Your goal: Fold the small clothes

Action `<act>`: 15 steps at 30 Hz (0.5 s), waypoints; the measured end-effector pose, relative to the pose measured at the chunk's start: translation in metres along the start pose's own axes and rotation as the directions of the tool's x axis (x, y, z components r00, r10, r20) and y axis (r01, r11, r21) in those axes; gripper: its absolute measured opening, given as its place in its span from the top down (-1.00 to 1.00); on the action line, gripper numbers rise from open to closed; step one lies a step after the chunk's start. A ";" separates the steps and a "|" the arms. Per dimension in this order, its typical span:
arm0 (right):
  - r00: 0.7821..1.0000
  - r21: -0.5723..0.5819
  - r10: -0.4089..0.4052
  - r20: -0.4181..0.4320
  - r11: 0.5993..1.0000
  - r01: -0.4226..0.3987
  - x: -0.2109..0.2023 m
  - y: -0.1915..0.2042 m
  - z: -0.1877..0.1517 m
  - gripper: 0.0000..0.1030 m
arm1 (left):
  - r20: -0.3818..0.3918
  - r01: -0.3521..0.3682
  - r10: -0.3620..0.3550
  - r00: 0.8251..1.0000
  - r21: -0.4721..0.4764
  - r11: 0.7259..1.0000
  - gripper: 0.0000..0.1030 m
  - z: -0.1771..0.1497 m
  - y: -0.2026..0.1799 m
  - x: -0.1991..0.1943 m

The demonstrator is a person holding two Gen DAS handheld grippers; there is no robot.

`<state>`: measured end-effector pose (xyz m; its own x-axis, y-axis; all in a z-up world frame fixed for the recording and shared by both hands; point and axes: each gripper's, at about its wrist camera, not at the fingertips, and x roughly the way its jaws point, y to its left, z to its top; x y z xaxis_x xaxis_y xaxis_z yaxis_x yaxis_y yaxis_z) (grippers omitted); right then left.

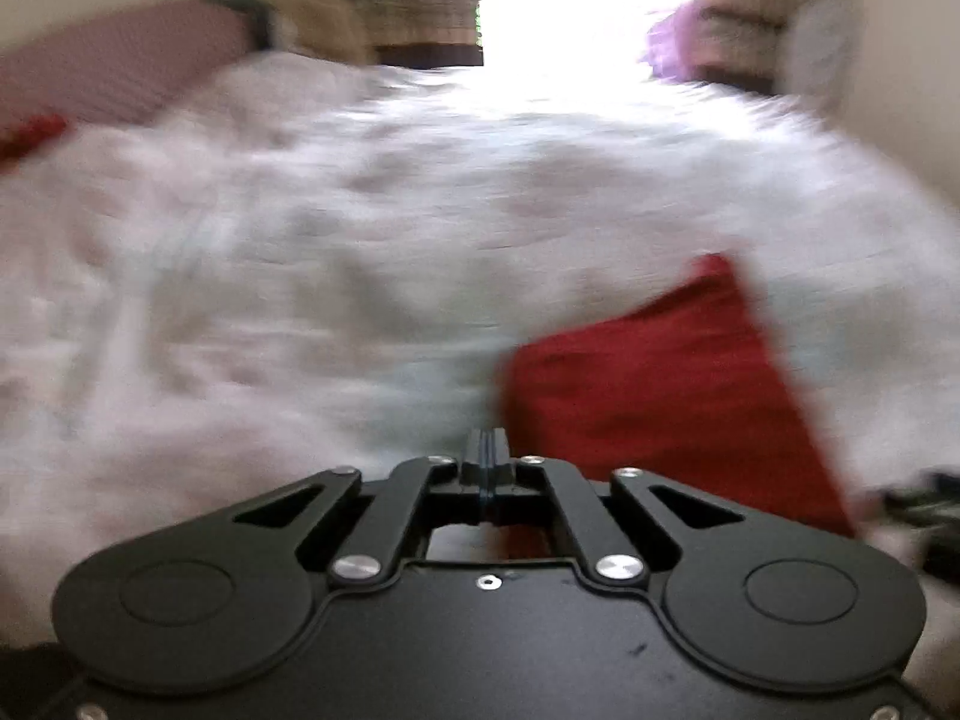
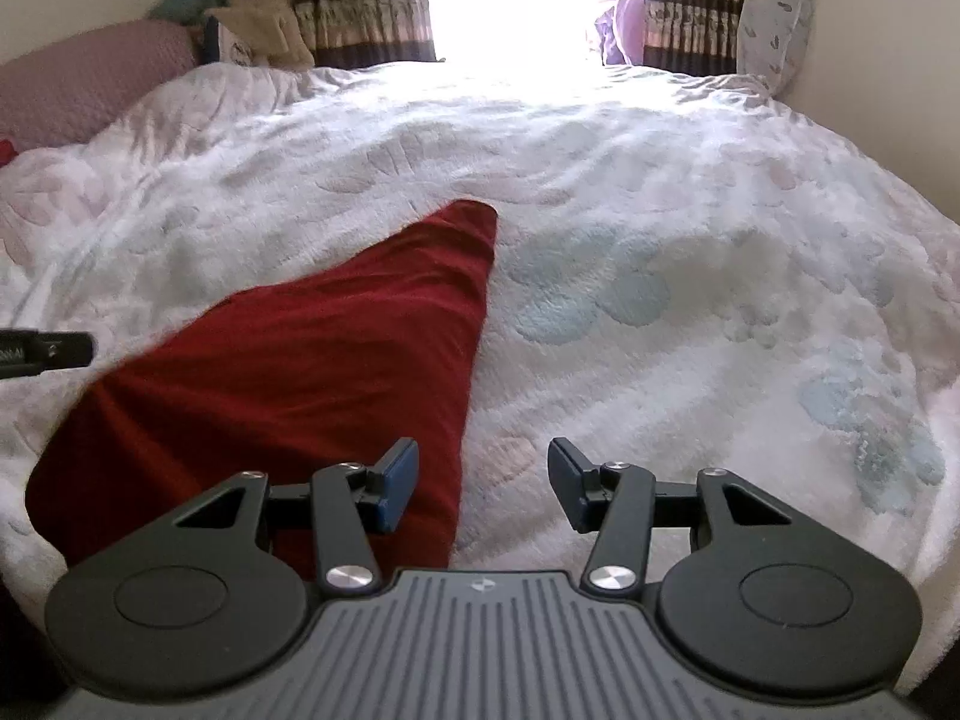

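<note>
The red garment (image 2: 288,360) lies flat on the bed (image 2: 660,240), long axis running away leftward. The right tool (image 2: 483,480), fingers apart, straddles its near edge; the left tool (image 1: 487,468) looks pressed together, seemingly empty.

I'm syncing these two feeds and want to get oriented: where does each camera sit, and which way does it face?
Left wrist: on the left gripper, fingers together, facing across the blanket toward the curtains; blurred.
Right wrist: on the right gripper, fingers apart, facing the same way; the left gripper's tip shows at its left edge.
Shared: the red garment, blanket, pink pillow, bright window.
</note>
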<state>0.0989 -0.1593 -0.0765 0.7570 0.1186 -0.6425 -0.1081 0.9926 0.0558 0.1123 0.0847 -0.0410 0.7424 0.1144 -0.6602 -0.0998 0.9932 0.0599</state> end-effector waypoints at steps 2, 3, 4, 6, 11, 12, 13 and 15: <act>1.000 -0.003 0.004 -0.006 1.000 -0.004 0.001 0.002 0.000 -0.15 | -0.114 0.018 -0.021 0.993 -0.025 1.000 1.00 -0.013 0.009 0.026; 1.000 -0.006 0.008 -0.010 1.000 -0.008 0.002 0.003 -0.001 -0.15 | -0.163 0.049 -0.061 0.985 -0.075 0.996 1.00 -0.020 0.016 0.037; 1.000 -0.009 0.011 -0.013 1.000 -0.011 0.002 0.003 -0.001 -0.15 | -0.178 0.064 -0.080 0.981 -0.094 0.993 1.00 -0.023 0.019 0.041; 1.000 -0.011 0.014 -0.016 1.000 -0.014 0.003 0.004 -0.001 -0.15 | -0.164 0.080 -0.094 0.982 -0.087 0.993 0.94 -0.022 0.017 0.037; 1.000 -0.004 0.014 -0.019 1.000 -0.014 0.005 0.004 -0.001 -0.15 | -0.074 0.210 -0.223 0.972 -0.148 0.966 0.21 0.001 0.015 0.032; 1.000 -0.002 0.013 -0.021 1.000 -0.013 0.006 0.005 -0.002 -0.15 | -0.078 0.234 -0.248 0.966 -0.154 0.960 0.18 0.005 0.010 0.036; 1.000 0.001 0.014 -0.023 1.000 -0.014 0.007 0.005 -0.002 -0.15 | -0.088 0.250 -0.265 0.960 -0.158 0.955 0.17 0.010 0.006 0.046; 0.999 -0.001 0.017 -0.029 1.000 -0.017 0.009 0.006 -0.003 -0.15 | -0.117 0.261 -0.280 0.953 -0.158 0.952 0.16 0.012 -0.004 0.061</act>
<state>0.1031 -0.1523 -0.0840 0.7361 0.1345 -0.6634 -0.1216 0.9904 0.0660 0.1661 0.0875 -0.0724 0.6580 -0.1719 -0.7331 -0.0060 0.9724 -0.2334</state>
